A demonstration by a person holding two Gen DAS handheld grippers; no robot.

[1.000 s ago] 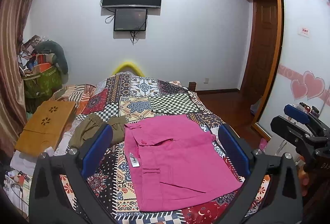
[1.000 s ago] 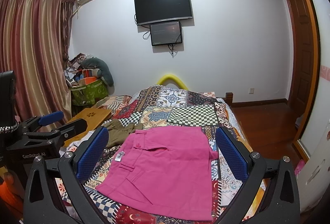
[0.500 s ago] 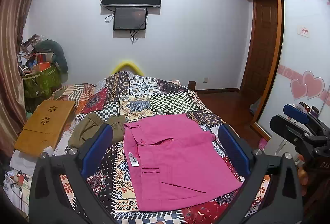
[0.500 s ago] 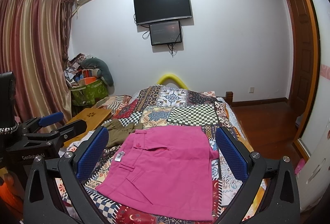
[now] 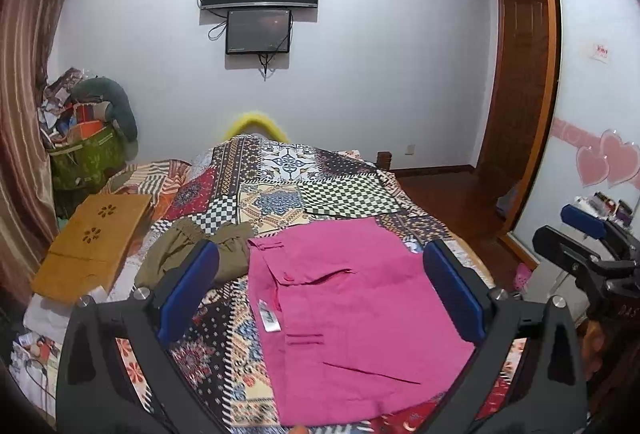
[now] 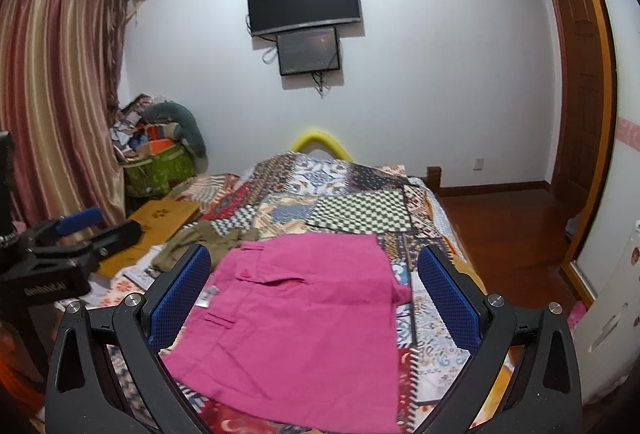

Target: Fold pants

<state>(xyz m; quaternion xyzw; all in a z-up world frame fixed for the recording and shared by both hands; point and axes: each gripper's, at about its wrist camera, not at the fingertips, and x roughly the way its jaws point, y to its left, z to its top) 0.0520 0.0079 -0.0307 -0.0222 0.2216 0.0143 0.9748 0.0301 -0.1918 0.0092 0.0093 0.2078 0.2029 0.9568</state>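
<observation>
Wooden lap desk [image 5: 94,240]: lay at the bed's left edge.
Olive garment [image 5: 192,250]: lay crumpled just left of the pants.
Left gripper [image 5: 320,298]: jaws spread wide, gripping nothing, raised over the pants.
Pink pants [image 5: 352,314]: lay folded flat on the patchwork bedspread [image 5: 304,186], waistband to the left.
Right gripper [image 6: 314,298]: jaws spread wide, gripping nothing, above the pants.
</observation>
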